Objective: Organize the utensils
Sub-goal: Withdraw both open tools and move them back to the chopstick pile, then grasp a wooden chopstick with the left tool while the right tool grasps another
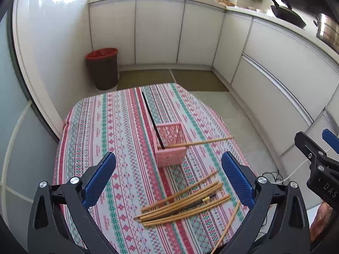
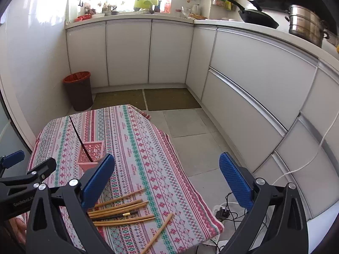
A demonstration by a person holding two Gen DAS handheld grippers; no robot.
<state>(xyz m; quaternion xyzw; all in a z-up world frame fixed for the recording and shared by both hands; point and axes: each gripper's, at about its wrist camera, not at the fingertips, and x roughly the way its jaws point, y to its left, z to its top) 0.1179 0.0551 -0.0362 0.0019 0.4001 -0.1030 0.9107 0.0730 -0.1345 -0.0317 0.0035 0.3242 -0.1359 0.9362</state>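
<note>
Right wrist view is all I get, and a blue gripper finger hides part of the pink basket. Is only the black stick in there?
Observer: No. The pink lattice plastic basket also holds one wooden chopstick, which leans out over its right side, next to the black chopstick.
Operator: Is the other gripper holding something?
Observer: No. The left gripper is wide open, with nothing between its fingers.
Operator: What about the hidden ends of the loose sticks?
Observer: The pile of wooden chopsticks has its left ends bunched close together, lying flat on the striped patterned tablecloth.
</note>
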